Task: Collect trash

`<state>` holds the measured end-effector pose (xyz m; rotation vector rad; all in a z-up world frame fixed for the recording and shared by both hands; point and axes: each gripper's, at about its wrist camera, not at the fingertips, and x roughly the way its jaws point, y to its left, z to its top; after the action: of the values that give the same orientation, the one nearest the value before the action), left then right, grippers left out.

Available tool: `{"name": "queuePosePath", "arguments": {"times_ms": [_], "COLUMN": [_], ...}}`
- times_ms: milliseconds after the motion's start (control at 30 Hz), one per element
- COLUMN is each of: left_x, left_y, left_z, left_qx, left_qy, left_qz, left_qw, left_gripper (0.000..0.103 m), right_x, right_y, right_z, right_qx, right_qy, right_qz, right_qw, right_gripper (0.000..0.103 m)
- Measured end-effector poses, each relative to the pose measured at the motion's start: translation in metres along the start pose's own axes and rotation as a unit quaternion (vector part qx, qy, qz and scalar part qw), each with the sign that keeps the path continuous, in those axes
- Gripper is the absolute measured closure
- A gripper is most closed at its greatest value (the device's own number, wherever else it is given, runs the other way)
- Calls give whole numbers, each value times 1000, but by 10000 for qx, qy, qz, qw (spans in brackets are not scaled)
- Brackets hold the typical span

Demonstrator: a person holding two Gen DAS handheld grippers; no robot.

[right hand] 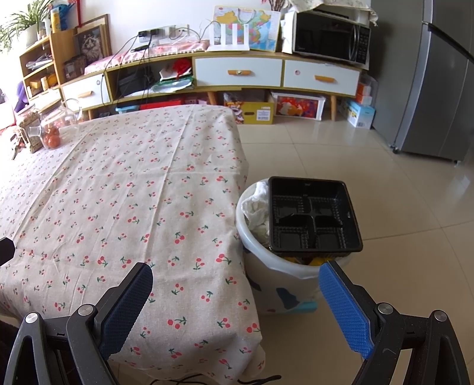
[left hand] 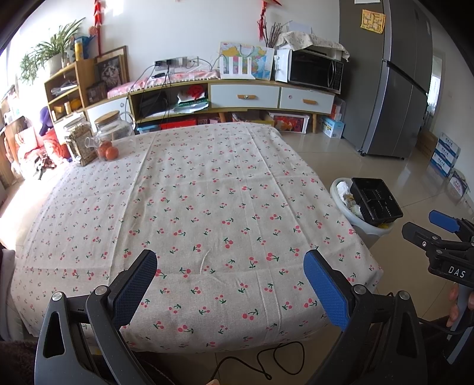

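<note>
- Black compartment tray [right hand: 314, 217] is lying atop the trash bin [right hand: 266, 284] — just ahead of the right tongs [right hand: 235, 296].
- Both right and left tongs [left hand: 229, 284] are hanging released, empty — over the bench [left hand: 207, 192].

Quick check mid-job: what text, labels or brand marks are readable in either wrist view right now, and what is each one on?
"DAS": white letters on the body of the right gripper, seen from the left wrist view.
Blue and white boxes by the fridge: print too small to read.
Yellow note on the fridge: blurred.
Map on the cabinet: labels unreadable.
Microwave: brand mark too small to read.
</note>
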<state>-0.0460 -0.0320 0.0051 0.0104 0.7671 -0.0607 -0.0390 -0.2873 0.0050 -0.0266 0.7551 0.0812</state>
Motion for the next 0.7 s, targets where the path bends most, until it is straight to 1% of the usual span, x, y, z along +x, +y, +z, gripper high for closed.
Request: {"name": "queuePosePath", "arguments": {"times_ms": [367,700], "left_x": [1,2], "left_y": [2,1], "left_z": [-1,0], "left_qx": [-20,-30], "left_qy": [13,64], "left_qz": [70,29], "left_qw": [10000,10000], "left_gripper": [3,3], "right_x": [0,1], "right_y": [1,0], "right_z": [0,0], "right_qx": [-8,-61], "right_qy": [-4,-14], "right_qz": [-2,4], "right_qw": [10000,10000], "right_gripper": [9,9]}}
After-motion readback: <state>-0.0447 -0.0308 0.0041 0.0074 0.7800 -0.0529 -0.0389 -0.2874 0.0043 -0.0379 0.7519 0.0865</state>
